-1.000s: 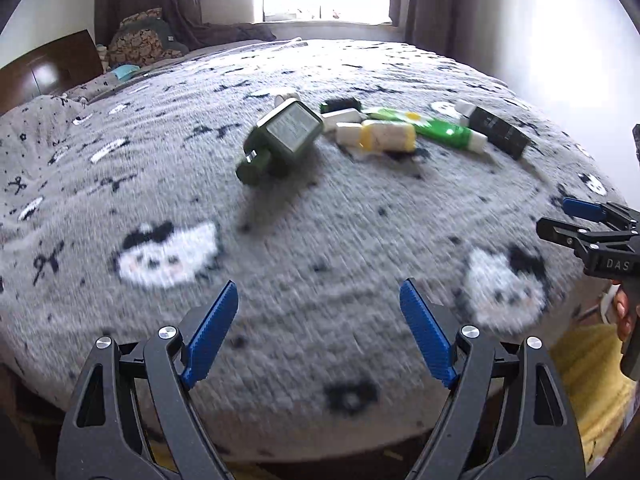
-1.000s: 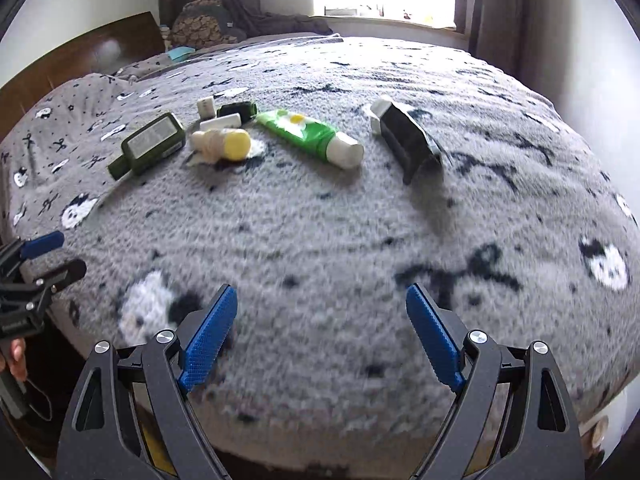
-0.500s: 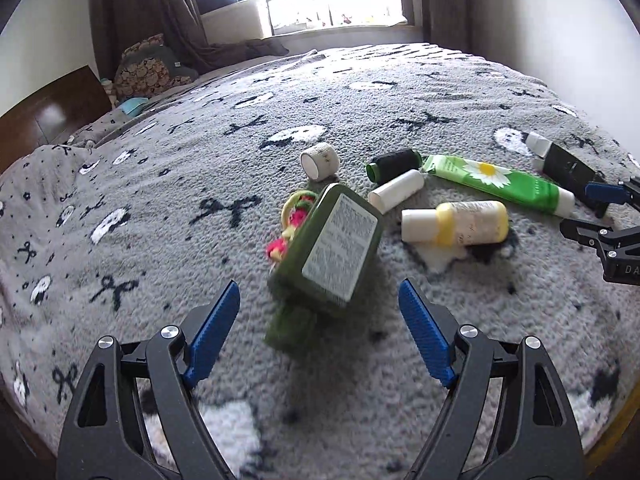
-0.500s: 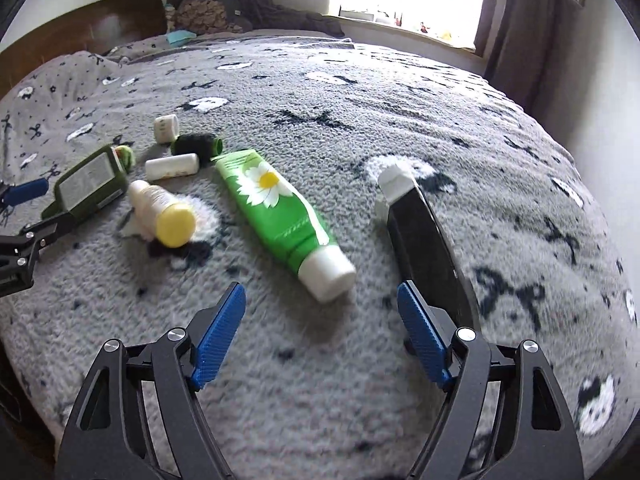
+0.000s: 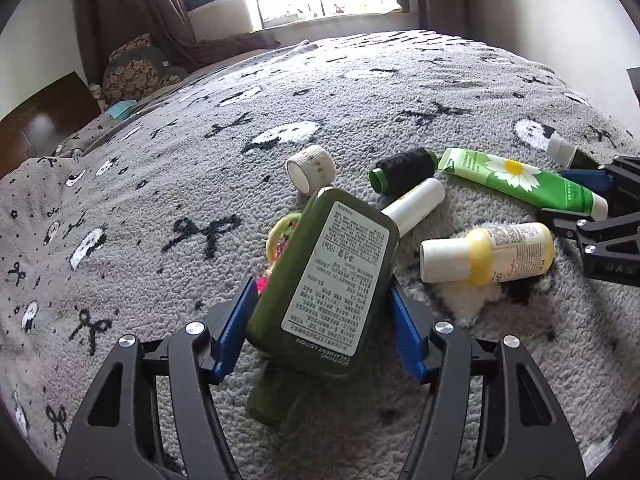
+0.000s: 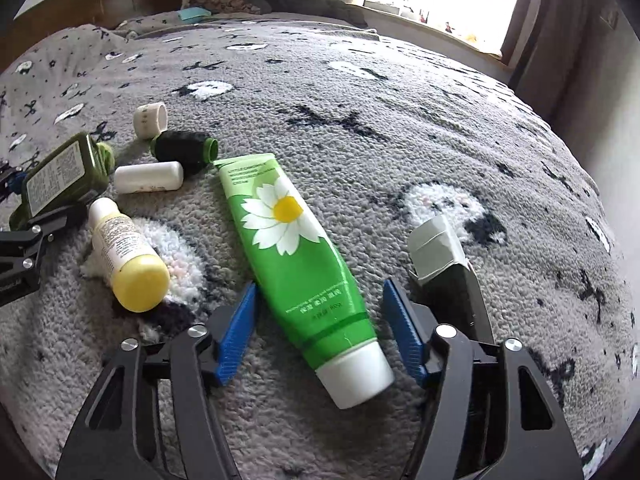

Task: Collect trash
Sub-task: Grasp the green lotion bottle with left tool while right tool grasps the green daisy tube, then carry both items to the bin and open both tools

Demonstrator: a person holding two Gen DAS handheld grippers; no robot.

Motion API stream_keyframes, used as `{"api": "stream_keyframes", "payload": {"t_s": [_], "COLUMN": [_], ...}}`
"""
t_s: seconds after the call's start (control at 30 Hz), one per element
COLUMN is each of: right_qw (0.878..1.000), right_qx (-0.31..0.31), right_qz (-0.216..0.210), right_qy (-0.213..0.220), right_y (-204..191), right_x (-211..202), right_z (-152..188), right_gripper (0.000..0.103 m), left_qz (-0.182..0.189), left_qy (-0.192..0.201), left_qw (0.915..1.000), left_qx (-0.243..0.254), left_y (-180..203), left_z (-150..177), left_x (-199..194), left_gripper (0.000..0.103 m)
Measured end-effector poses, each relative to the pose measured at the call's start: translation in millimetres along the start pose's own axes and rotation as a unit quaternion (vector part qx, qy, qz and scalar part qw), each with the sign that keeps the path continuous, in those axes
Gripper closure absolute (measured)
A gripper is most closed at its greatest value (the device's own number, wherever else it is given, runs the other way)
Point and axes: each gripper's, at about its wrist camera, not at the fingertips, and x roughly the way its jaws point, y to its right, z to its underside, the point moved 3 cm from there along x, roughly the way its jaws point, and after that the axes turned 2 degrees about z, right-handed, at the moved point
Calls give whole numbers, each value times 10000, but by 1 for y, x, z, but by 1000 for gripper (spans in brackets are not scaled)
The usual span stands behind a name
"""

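Nothing is picked up yet. Left tongs [image 5: 322,332] sit around the dark green bottle [image 5: 328,280], prob. just touching. Right tongs [image 6: 318,330], open wide, straddle the green daisy tube [image 6: 298,256]. All trash lies on the blanket [image 6: 400,128].

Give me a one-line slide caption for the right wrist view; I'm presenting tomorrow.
Open right gripper straddles the green daisy tube on a grey patterned blanket.

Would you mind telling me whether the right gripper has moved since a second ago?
Yes. The right gripper has come forward over the blanket: the green tube, then far ahead, now lies between its open fingers.
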Motion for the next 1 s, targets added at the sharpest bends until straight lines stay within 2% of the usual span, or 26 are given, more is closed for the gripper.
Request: {"api": "stream_keyframes", "payload": {"t_s": [0.13, 0.2, 0.47, 0.7, 1.0], "right_qw": [9999, 9999, 9987, 9975, 9933], "right_qx": [-126, -22, 200, 405, 755], "right_qz": [-3, -139, -447, -577, -830], "right_qy": [-58, -100, -159, -59, 277], "right_y": [-5, -3, -5, -8, -9], "right_x": [0, -2, -27, -67, -128], "right_z": [0, 1, 22, 60, 117], "right_gripper": [53, 60, 61, 61, 61], "left_qz": [106, 205, 558, 796, 1095], "left_qy": [-18, -18, 29, 48, 62], "left_qw": [9999, 9997, 9982, 9959, 9928], "left_qx": [-31, -95, -239, -436, -487], "left_y": [2, 3, 16, 32, 69], "left_z": [1, 3, 21, 50, 98], "left_x": [-4, -9, -40, -72, -117], "left_gripper": [45, 45, 46, 47, 47]}}
